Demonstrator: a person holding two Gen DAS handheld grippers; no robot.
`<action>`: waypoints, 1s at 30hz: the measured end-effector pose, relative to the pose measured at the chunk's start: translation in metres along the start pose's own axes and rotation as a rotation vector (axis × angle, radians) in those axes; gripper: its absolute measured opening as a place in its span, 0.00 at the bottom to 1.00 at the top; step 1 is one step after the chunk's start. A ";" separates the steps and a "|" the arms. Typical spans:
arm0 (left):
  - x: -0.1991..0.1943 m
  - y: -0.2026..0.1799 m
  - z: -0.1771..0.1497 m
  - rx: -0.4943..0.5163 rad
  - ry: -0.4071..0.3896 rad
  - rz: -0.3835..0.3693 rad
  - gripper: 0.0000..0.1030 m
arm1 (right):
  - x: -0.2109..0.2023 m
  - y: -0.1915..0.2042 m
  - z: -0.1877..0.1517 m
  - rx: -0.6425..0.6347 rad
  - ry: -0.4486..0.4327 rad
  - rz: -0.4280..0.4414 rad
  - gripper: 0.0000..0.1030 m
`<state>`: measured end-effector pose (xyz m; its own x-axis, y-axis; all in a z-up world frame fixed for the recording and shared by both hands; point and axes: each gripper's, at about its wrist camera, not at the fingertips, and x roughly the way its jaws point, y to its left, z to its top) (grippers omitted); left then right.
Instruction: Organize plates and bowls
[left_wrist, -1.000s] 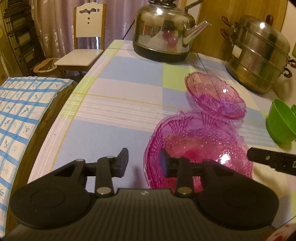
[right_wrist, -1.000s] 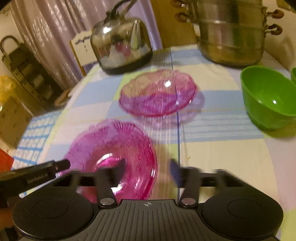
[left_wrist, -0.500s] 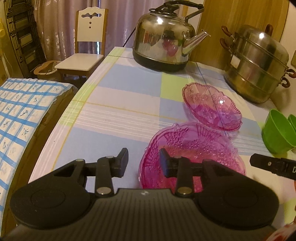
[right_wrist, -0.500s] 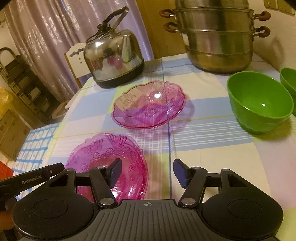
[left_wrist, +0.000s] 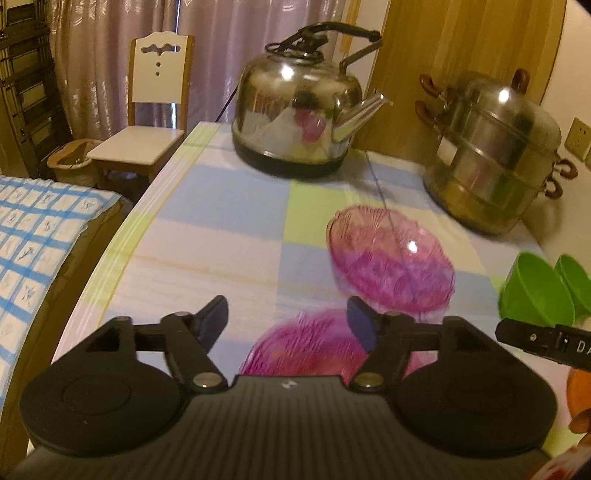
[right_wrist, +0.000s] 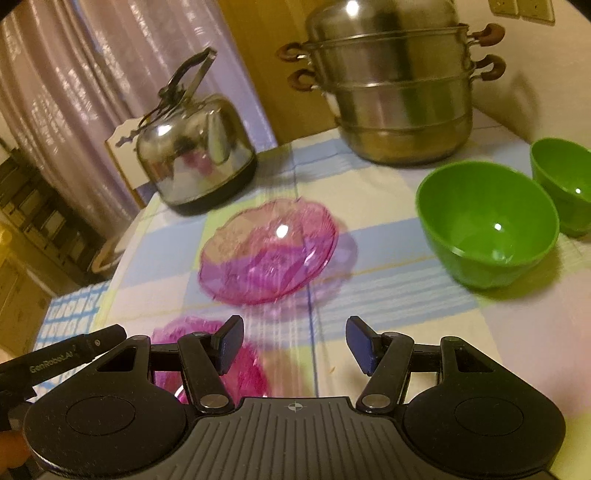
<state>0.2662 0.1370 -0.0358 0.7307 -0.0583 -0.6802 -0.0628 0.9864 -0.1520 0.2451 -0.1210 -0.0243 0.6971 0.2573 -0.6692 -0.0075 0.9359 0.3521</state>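
Both the left gripper (left_wrist: 287, 318) and right gripper (right_wrist: 294, 342) hang with jaws released, gripping nothing. 2 pink glass dishes sit mid-counter: the near dish (left_wrist: 314, 343) just below the grippers, the far dish (right_wrist: 269, 251) beyond it. 2 green bowls (right_wrist: 487, 225) stand to the right.

Glass looks slippery; a shallow rim grip could let a dish drop or chip.

The counter (left_wrist: 207, 236) edge curves close on the left; kettle (left_wrist: 295, 110) and steamer pot (right_wrist: 399, 96) crowd the far side. Open room lies left-centre.

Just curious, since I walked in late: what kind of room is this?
Probably a home kitchen or dining corner: a steel kettle and stacked steamer pot stand on a checked tablecloth, a wooden chair beside it.
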 end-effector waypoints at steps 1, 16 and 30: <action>0.004 -0.002 0.005 -0.001 -0.004 -0.003 0.71 | 0.001 -0.002 0.005 0.012 -0.006 -0.004 0.60; 0.066 -0.013 0.067 -0.029 -0.037 -0.079 0.81 | 0.046 -0.016 0.054 0.107 -0.033 -0.033 0.60; 0.135 -0.005 0.073 -0.045 0.112 -0.134 0.72 | 0.105 -0.028 0.065 0.136 0.060 -0.059 0.60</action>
<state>0.4153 0.1350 -0.0745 0.6545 -0.2080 -0.7269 -0.0020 0.9609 -0.2768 0.3651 -0.1364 -0.0617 0.6494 0.2210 -0.7276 0.1319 0.9096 0.3941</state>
